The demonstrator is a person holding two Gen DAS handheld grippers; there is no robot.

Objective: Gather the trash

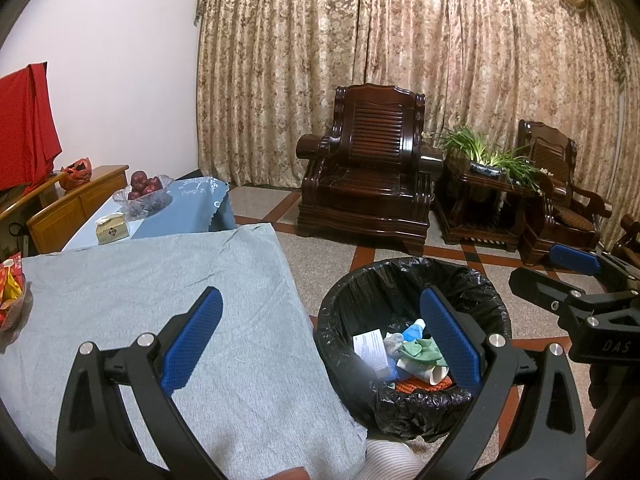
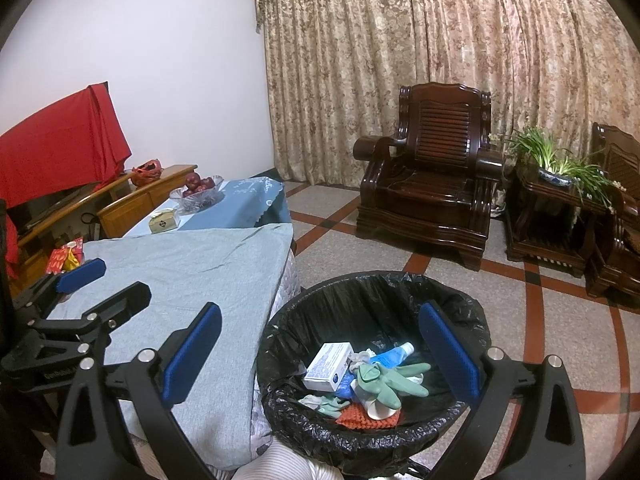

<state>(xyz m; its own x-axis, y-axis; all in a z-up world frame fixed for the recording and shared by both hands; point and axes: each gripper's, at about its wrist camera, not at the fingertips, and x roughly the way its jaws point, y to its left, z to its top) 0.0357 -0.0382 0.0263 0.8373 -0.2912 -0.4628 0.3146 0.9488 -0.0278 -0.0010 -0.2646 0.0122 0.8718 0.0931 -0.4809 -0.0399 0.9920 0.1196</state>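
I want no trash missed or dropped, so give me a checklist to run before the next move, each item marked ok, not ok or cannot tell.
1. Left gripper empty, fingers wide apart: ok.
2. Right gripper empty, fingers wide apart: ok.
3. Black-lined trash bin upright beside the table, liner folded over its rim: ok.
4. White box, green glove and blue tube lie inside the bin, nothing hanging over the rim: ok.
5. Grey tablecloth free of loose trash in the part shown: ok.
6. Red snack packets at the table's far left edge, trash or not: cannot tell.
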